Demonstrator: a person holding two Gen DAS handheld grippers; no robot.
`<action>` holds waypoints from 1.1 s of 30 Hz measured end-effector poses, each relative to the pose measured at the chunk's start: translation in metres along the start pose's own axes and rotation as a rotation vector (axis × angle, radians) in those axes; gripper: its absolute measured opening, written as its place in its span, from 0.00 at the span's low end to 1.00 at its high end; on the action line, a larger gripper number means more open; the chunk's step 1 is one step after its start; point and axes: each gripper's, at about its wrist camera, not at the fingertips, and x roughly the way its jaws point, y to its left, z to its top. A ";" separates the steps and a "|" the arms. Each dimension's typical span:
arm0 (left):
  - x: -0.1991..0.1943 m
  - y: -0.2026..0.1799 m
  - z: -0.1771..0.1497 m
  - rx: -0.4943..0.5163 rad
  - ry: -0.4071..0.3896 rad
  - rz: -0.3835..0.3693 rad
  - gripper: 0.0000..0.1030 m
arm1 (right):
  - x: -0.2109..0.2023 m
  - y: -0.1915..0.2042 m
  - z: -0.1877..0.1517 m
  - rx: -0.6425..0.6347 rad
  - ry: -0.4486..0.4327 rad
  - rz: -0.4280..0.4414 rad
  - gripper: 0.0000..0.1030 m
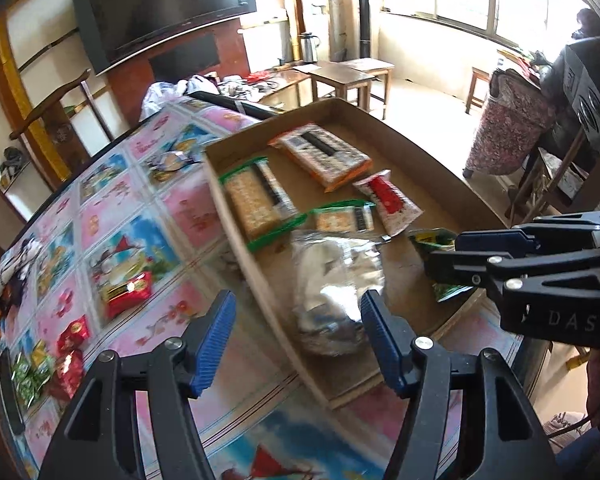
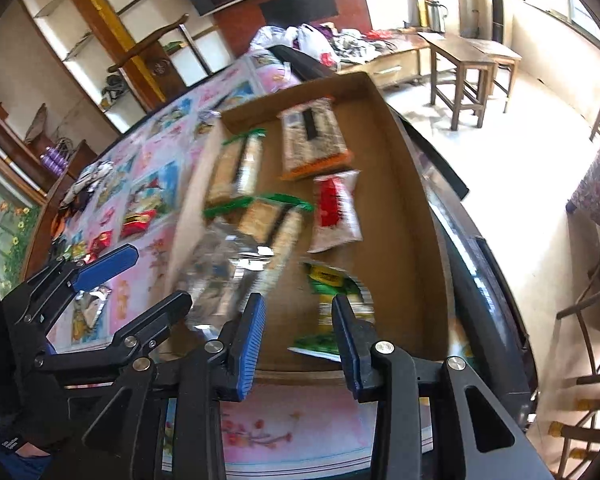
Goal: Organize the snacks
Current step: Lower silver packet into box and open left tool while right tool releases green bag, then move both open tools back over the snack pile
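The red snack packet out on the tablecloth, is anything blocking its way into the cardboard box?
Only the box's own side wall, which stands between the red snack packet and the box floor. The tablecloth stretch between them looks bare.

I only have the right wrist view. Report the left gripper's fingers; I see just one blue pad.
Observer: The left wrist view shows the left gripper with both blue fingers apart and nothing pressed between them.
Operator: Say what lies past them.
Observer: The crinkled silver foil bag, sharper here, lies in the shallow cardboard tray near its left wall.
Operator: Now list what is at the table's far left end.
Observer: Small green snack packets are bunched beside small red packets on the flower-patterned tablecloth.
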 end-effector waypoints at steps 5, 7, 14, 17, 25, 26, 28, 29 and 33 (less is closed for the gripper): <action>-0.013 0.026 -0.016 -0.053 0.004 0.035 0.62 | 0.005 0.030 -0.003 -0.053 0.010 0.035 0.39; -0.017 0.036 -0.022 -0.075 0.008 0.044 0.62 | 0.008 0.044 -0.005 -0.077 0.015 0.046 0.39; -0.033 0.072 -0.046 -0.148 0.019 0.089 0.62 | 0.019 0.085 -0.012 -0.139 0.041 0.089 0.39; -0.041 0.088 -0.057 -0.184 0.020 0.104 0.62 | 0.022 0.101 -0.015 -0.164 0.047 0.107 0.39; -0.059 0.141 -0.087 -0.319 0.035 0.139 0.62 | 0.034 0.140 -0.021 -0.226 0.078 0.147 0.42; -0.061 0.151 -0.093 -0.345 0.040 0.146 0.62 | 0.036 0.145 -0.021 -0.232 0.084 0.152 0.42; -0.063 0.168 -0.104 -0.392 0.048 0.156 0.62 | 0.040 0.153 -0.023 -0.242 0.094 0.159 0.42; -0.065 0.179 -0.110 -0.420 0.053 0.163 0.62 | 0.041 0.156 -0.025 -0.246 0.096 0.161 0.42; -0.067 0.224 -0.134 -0.554 0.082 0.191 0.62 | 0.046 0.167 -0.027 -0.259 0.102 0.168 0.42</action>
